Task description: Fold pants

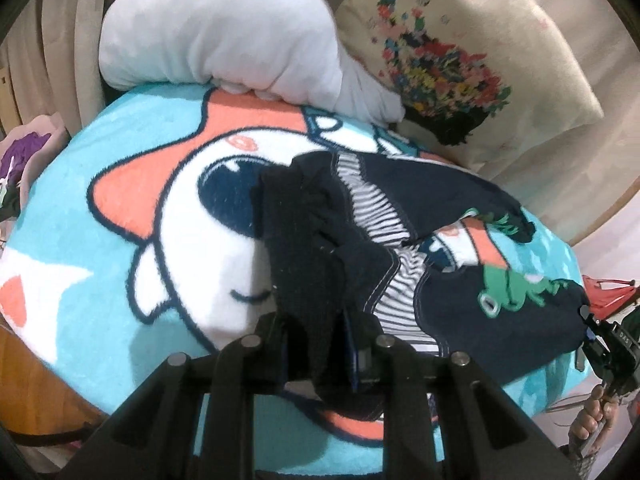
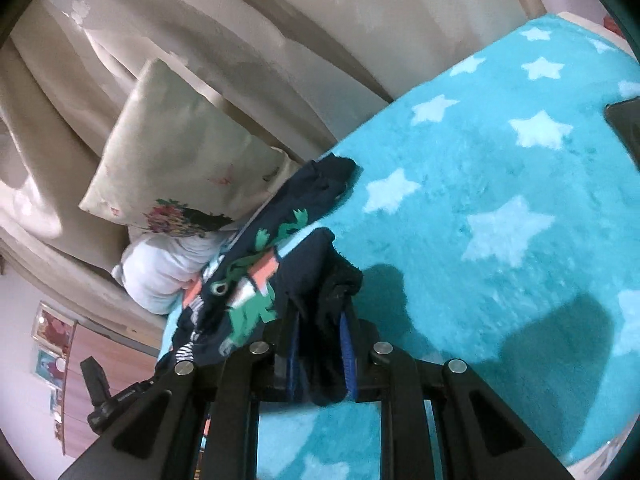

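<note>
No lettering is clear enough to read.

The pants lie on the blanket, which covers the bed. Behind them, 2 pillows rest against the curtain. Right of the pants, a flat thing, possibly a phone, lies on the blanket.

Turquoise cartoon blanket across the middle, white pillow at upper centre, floral cushion upper right — beige curtain behind, along the top
</note>
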Demonstrator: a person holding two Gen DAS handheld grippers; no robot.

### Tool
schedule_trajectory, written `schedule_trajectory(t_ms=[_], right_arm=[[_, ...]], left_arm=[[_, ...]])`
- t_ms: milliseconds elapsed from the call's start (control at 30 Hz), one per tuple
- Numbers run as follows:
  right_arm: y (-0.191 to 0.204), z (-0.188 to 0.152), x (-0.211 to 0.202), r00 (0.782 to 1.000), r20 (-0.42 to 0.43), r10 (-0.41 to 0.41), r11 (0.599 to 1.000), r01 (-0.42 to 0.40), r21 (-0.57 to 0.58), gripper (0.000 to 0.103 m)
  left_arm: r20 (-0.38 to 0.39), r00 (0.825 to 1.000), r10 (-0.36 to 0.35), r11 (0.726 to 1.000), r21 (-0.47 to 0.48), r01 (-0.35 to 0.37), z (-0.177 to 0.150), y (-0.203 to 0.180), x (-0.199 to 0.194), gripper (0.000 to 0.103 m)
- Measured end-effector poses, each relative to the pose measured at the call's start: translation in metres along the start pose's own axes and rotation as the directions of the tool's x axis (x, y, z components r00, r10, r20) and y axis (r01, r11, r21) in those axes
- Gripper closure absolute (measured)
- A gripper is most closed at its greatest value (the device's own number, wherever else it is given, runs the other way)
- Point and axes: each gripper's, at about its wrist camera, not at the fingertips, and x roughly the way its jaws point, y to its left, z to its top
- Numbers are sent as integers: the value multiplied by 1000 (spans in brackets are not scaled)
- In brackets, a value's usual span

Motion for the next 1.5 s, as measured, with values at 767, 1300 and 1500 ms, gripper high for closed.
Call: schedule_trajectory(t_ms=[767, 1300, 1500], right_arm=[[18, 104, 104, 963, -91, -253, 955, 234, -184, 38], [15, 106, 98, 954, -134, -269, 958, 250, -140, 92], [-13, 100, 97, 924, -165, -346, 937, 331, -110, 83]], left_arm=[[95, 991, 94, 995, -21, -92, -13, 32, -19, 50], [68, 996, 63, 998, -21, -61, -13, 26, -6, 50], [48, 998, 50, 999, 12, -51, -18, 13, 1, 50]])
